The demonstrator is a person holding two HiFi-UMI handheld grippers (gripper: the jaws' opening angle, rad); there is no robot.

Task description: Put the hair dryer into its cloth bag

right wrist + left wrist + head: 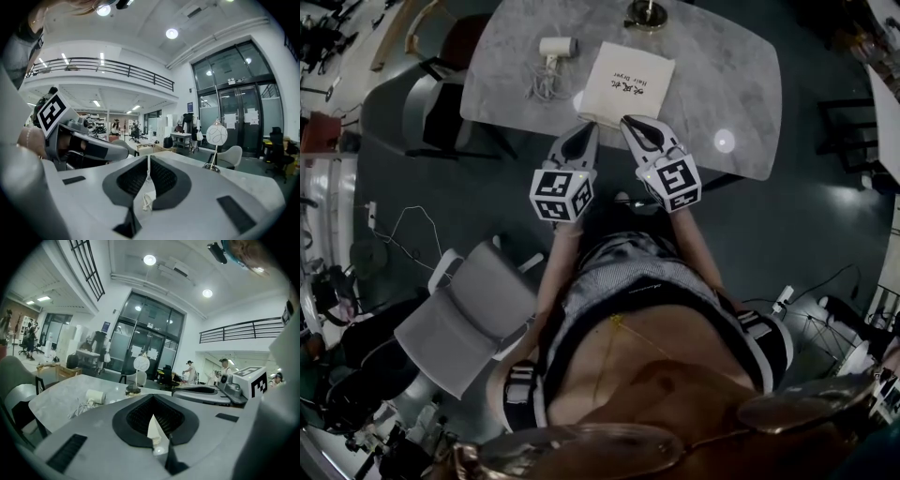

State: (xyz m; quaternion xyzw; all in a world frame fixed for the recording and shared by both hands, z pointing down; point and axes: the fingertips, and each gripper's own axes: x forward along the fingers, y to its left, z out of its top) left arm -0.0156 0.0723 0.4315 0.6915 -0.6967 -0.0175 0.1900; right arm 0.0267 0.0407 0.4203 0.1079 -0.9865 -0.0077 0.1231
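Note:
The white hair dryer [555, 47] lies at the far left of the grey marble table [722, 84], with its coiled cord [542, 86] beside it. To its right lies the flat cream cloth bag [625, 84], printed side up. My left gripper [586, 131] and right gripper [630, 122] hover side by side at the bag's near edge, both shut and empty. In the left gripper view the hair dryer [96, 396] sits ahead to the left of the shut left gripper [153, 414]. In the right gripper view the bag's drawstring [147, 201] shows below the closed right gripper [148, 171].
A lamp base [645, 11] stands at the table's far edge, and the lamp [140, 364] rises behind the dryer. A grey chair [441, 103] is tucked in at the table's left side. Another grey chair [469, 314] stands beside the person on the dark floor.

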